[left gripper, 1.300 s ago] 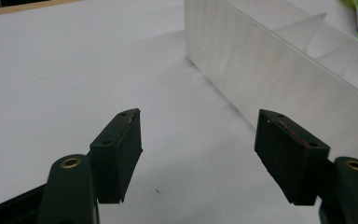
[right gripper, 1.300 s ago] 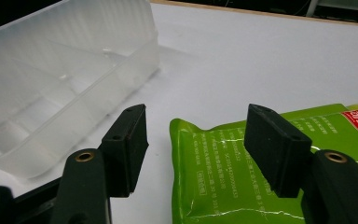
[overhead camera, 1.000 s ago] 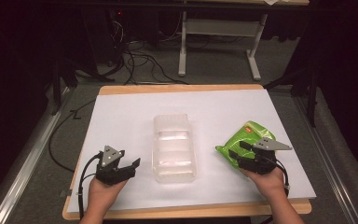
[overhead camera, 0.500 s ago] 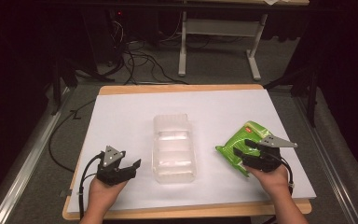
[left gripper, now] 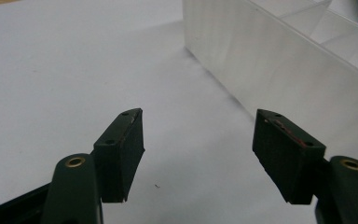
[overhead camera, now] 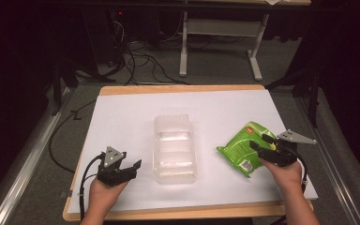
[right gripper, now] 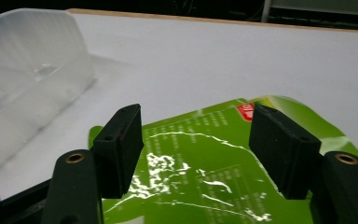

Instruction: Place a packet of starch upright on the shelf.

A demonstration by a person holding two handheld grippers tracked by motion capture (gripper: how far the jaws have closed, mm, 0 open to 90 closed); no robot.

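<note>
- While two claws work at the bench, one thing of each kind lies on its white top: one clear plastic container and one green snack bag.
- Two hands come in from the near edge, a left hand and a right hand, each holding one claw.
- The container's long axis runs from the near edge toward the far edge, at the middle of the bench; inner walls split it into compartments, but the high view is too blurred for me to count them.
- The bag lies flat, right of the container and apart from it, its long axis slanting from near-left to far-right, with a small red label at its far end.
- It looks glossy and crinkled, bright green with white printing and a pale panel near its near corner.
- The left claw rests at the near left, its jaws spread wide with nothing between them; in the left gripper view they frame bare white surface, the container's wall just beside them.
- The right claw sits over the bag's right part with jaws parted; in the right gripper view the green film lies below and between them, ungripped.
</note>
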